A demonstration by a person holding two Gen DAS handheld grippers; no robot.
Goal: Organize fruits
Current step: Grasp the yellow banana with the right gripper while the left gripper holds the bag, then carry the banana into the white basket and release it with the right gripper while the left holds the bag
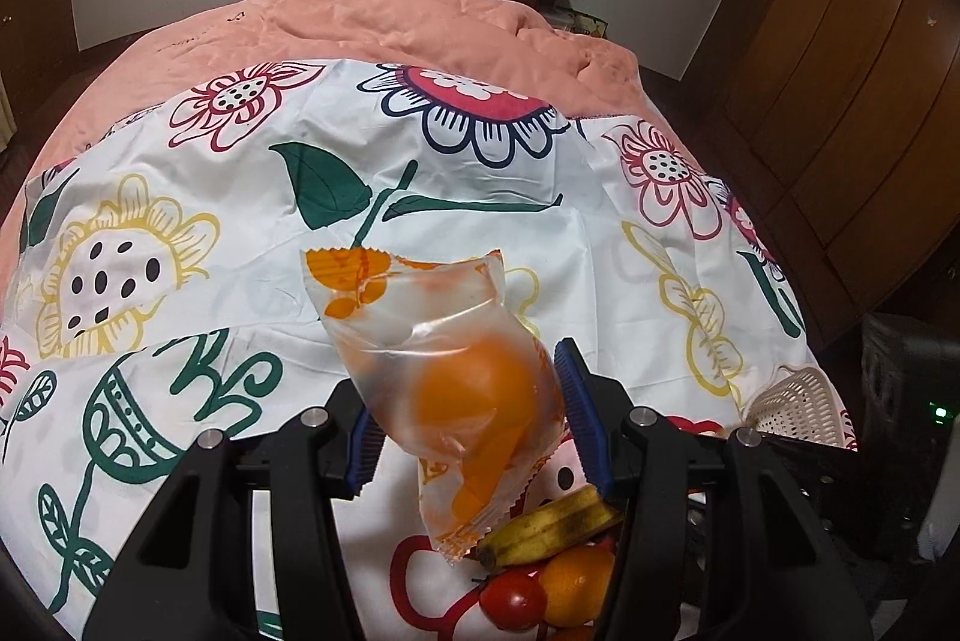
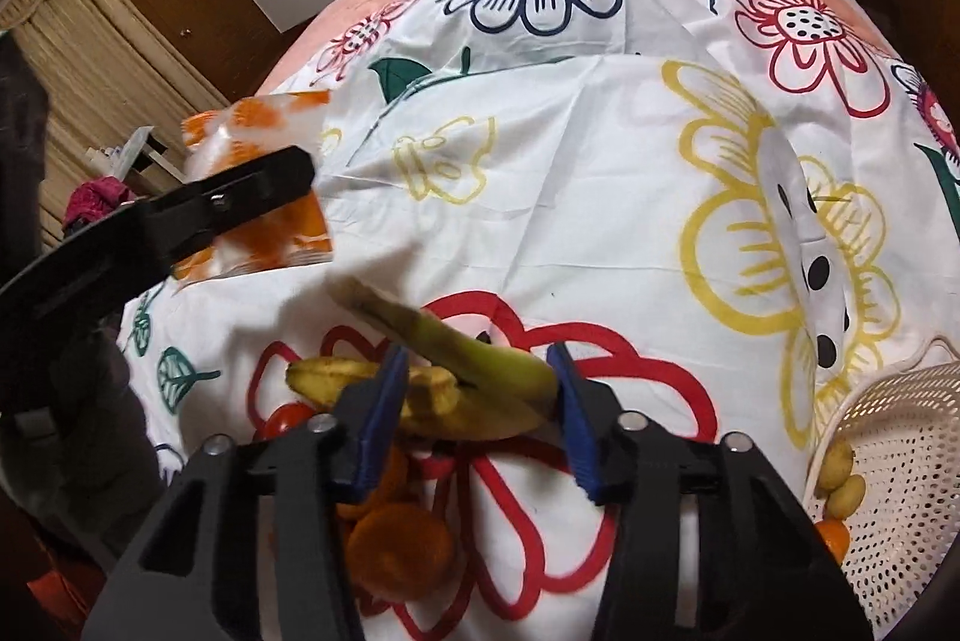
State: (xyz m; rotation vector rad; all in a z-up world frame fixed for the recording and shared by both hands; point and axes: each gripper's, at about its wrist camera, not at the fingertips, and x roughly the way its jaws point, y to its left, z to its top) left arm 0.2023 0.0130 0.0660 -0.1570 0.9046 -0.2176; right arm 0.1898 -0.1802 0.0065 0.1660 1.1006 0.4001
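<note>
A: Where are your two tools, and what does each one hold?

B: Your left tool (image 1: 474,425) is clenched on a bagged orange (image 1: 474,401), lifted clear of the flowered sheet (image 1: 336,113) on the bed. The blue pads (image 1: 579,413) press the clear wrapper on both sides of the fruit. Your right tool (image 2: 474,389) straddles the banana bunch (image 2: 456,389) near its green stem; whether the pads already bite cannot be told from the right wrist view.

A: Where is the rest of the fruit?

B: A tomato (image 1: 513,599) and loose oranges (image 1: 576,584) lie on the sheet just below the bananas. The white mesh basket (image 2: 900,467) sits at the right, already holding a few small yellow fruits (image 2: 840,479).

A: How will these things handle?

B: The wrapper is likely slick and crinkly, so keep the grip across the round fruit itself, not the loose sealed ends, or it may slide out. The bananas look soft, ripe and speckled; they probably bruise under a hard squeeze. Take them at the stiff stem end, where the bunch joins, and expect the far tips to swing as you lift.
</note>
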